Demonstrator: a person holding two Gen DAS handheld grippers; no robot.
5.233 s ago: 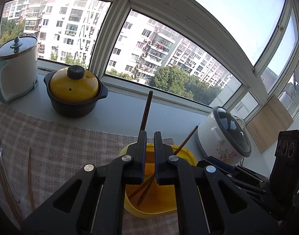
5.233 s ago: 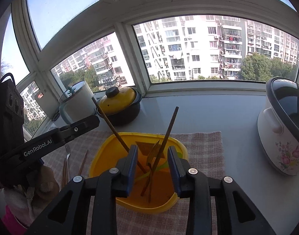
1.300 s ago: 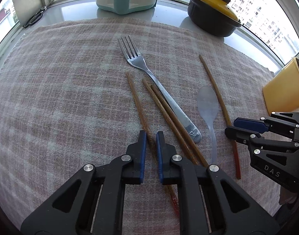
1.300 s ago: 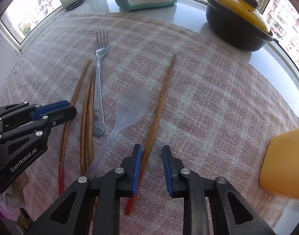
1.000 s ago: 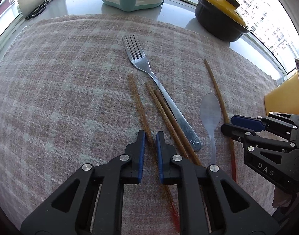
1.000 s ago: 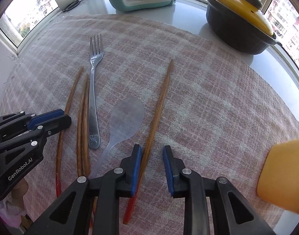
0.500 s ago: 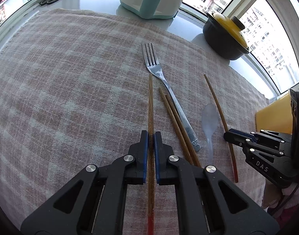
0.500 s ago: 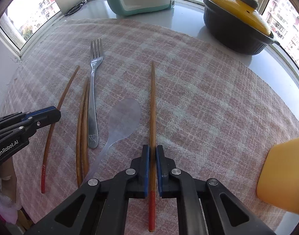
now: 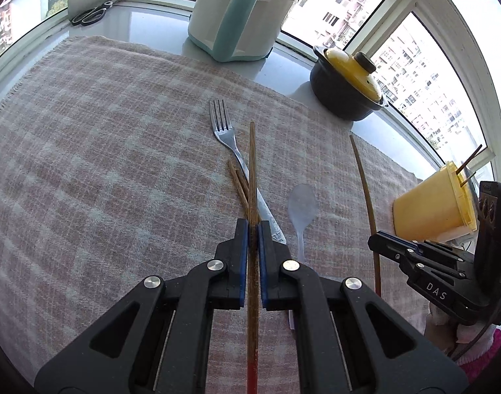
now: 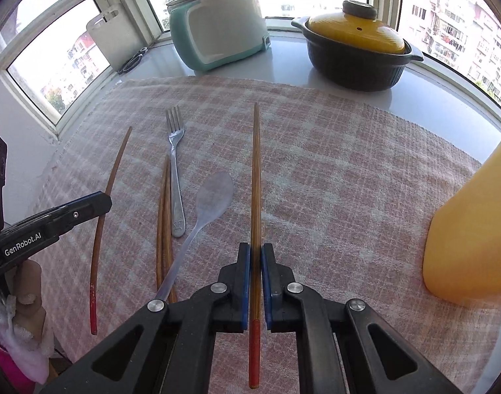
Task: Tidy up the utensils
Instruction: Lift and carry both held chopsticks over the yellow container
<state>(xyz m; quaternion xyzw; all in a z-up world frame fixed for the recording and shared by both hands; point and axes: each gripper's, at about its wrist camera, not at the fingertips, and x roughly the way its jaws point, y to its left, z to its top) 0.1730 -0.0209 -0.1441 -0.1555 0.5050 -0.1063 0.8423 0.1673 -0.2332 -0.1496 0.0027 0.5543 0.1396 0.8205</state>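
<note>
Wooden chopsticks, flat on the cloth (image 9: 86,164) a second ago, now ride pinched in the left gripper (image 9: 253,229) and right gripper (image 10: 256,252), off the cloth, ready for the yellow cup (image 9: 431,207) at three o'clock.

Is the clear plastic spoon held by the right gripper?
No, the spoon lies on the cloth, while the right gripper is shut on a chopstick.
</note>
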